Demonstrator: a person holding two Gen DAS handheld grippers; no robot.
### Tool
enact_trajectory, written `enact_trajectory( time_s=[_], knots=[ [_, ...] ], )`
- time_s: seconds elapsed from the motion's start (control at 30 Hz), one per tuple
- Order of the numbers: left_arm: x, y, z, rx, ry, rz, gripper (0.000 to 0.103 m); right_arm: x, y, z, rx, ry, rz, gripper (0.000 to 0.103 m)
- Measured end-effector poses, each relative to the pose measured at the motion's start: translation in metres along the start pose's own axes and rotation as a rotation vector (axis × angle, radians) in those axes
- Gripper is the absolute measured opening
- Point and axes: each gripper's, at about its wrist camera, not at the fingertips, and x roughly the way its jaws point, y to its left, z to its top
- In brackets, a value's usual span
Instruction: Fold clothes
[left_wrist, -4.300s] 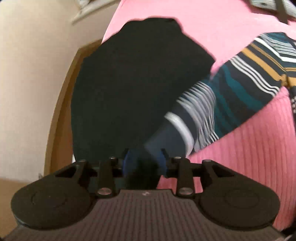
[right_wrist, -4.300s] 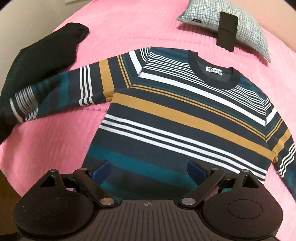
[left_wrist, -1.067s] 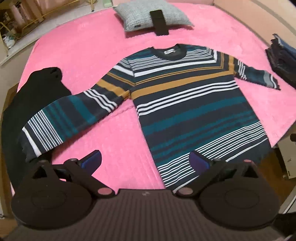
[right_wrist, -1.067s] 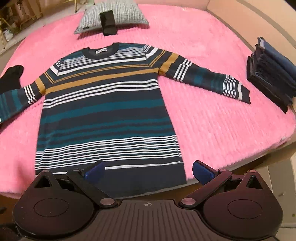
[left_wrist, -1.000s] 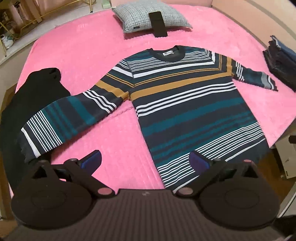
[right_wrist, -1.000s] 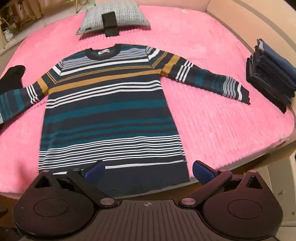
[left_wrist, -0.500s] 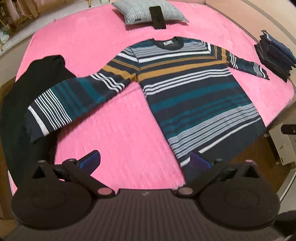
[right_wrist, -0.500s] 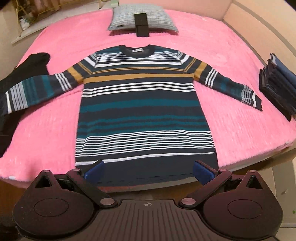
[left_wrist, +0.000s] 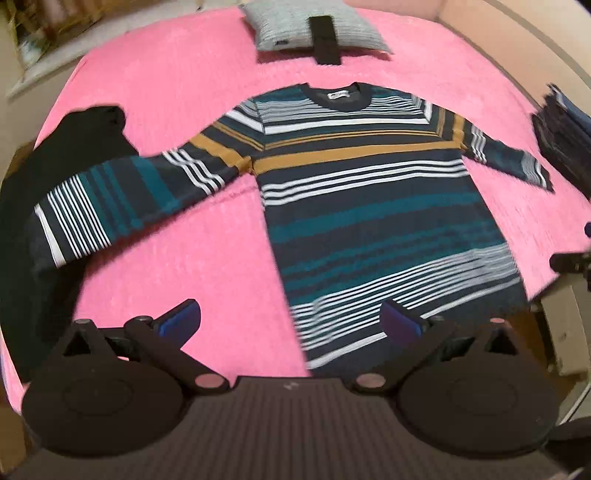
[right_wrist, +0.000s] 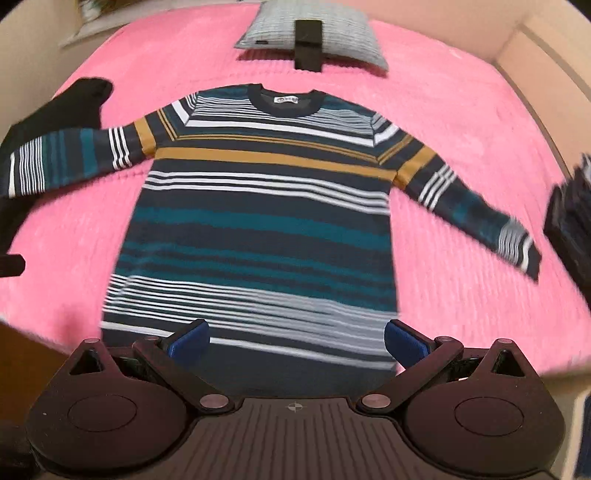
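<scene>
We are looking down from above the bed's (left_wrist: 207, 66) foot edge toward the pillow (left_wrist: 295, 29); both wrist views are sharing the spread striped sweater (right_wrist: 266, 221), the left one offset leftward.

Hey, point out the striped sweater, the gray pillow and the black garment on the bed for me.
striped sweater (right_wrist: 258, 236), right wrist view, on the teal band across its chest.
gray pillow (right_wrist: 343, 33), right wrist view, on its right half.
black garment (left_wrist: 85, 136), left wrist view, on its upper part near the sleeve.

Even indoor light, fisheye-bowed edges, seemingly slight motion blur.
</scene>
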Motion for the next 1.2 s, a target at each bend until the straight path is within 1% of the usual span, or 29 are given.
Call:
enact_trajectory(
  time_s=[0.07,0.13,0.23,0.37,0.5,0.63,0.77,0.9,1.2],
  knots=[
    [0.003,-0.017,0.001,-0.052,0.019,0.01,0.101,0.006,-0.019,0.003,-0.041,0.007,0.02,0.103],
    [0.005,-0.034,0.001,-0.073,0.045,0.03,0.101,0.012,-0.038,0.002,-0.051,0.02,0.05,0.103],
    [0.004,-0.054,0.0,-0.072,0.067,0.061,0.101,0.018,-0.055,0.0,-0.057,0.039,0.086,0.103],
    [0.003,-0.07,0.0,-0.055,0.083,0.088,0.101,0.026,-0.06,0.002,-0.042,0.051,0.1,0.103],
    [0.004,-0.077,0.003,-0.044,0.075,0.101,0.101,0.03,-0.062,0.012,-0.035,0.043,0.12,0.103],
    [0.004,-0.08,0.002,-0.053,0.065,0.118,0.101,0.034,-0.054,0.023,-0.086,0.056,0.126,0.103],
    [0.011,-0.084,-0.001,-0.067,0.076,0.107,0.101,0.033,-0.046,0.026,-0.144,0.047,0.124,0.103],
    [0.013,-0.086,0.0,-0.07,0.076,0.095,0.101,0.036,-0.048,0.026,-0.147,0.056,0.126,0.103],
    [0.013,-0.085,0.012,-0.046,0.067,0.106,0.101,0.038,-0.05,0.033,-0.123,0.051,0.135,0.103]
  ],
)
